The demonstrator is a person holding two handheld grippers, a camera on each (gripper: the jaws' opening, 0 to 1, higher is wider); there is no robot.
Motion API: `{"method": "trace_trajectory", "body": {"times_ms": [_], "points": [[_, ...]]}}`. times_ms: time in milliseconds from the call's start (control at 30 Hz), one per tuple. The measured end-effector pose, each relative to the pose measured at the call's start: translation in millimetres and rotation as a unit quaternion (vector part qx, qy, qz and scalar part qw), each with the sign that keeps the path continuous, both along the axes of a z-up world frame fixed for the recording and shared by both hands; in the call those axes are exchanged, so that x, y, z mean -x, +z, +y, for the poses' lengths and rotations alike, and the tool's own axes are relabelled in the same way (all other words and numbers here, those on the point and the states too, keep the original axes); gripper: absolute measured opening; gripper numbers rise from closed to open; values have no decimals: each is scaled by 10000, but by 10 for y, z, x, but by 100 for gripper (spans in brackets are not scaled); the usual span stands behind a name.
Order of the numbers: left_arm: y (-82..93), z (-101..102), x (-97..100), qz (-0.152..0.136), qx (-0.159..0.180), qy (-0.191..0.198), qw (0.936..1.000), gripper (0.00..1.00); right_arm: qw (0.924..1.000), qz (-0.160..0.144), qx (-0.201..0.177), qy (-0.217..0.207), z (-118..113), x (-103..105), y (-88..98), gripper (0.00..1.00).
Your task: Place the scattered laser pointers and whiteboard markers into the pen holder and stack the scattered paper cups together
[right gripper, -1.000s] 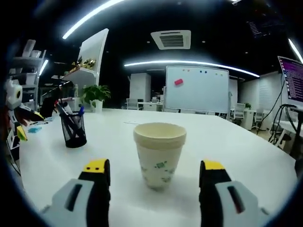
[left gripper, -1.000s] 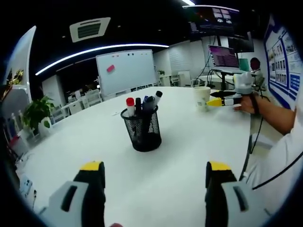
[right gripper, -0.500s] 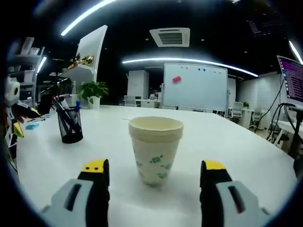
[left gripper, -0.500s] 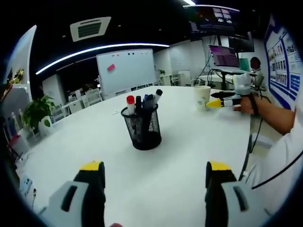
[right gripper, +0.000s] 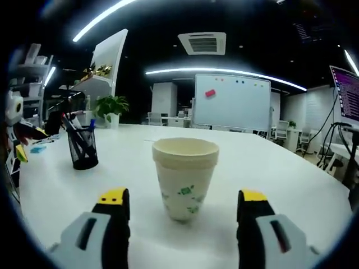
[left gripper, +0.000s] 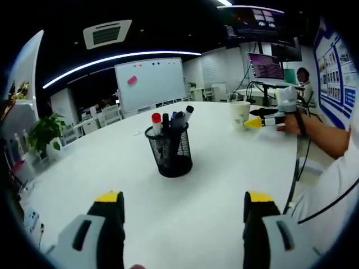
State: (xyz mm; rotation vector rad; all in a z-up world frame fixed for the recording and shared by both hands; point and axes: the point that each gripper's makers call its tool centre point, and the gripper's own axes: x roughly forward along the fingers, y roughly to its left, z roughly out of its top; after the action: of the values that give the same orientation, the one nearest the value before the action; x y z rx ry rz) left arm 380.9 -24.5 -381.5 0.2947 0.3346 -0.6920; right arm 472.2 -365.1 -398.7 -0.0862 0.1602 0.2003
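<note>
My right gripper is hovering with jaws spread, the upright paper cup standing on the tabletop just ahead between them; my left gripper, jaws also spread, is facing the pen holder.

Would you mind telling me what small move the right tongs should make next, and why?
Probably ease the right tongs forward around the paper cup and close. The cup stands upright on the white table just beyond the open jaws, centred between them, untouched.

pen holder upright, mid-table | markers inside | left gripper jaws apart
</note>
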Motion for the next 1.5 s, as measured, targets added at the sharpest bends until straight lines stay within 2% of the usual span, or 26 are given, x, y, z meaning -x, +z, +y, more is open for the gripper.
{"method": "trace_trajectory", "body": {"times_ms": [833,1500], "points": [[28,-20,-12,-28,-64,-82,9999,88,9997,209,142,-51,-23,-83,-76,78],[-27,21,14,24,-117,-51,9999,88,9986,433,303,-23,2,-138,-171,78]]}}
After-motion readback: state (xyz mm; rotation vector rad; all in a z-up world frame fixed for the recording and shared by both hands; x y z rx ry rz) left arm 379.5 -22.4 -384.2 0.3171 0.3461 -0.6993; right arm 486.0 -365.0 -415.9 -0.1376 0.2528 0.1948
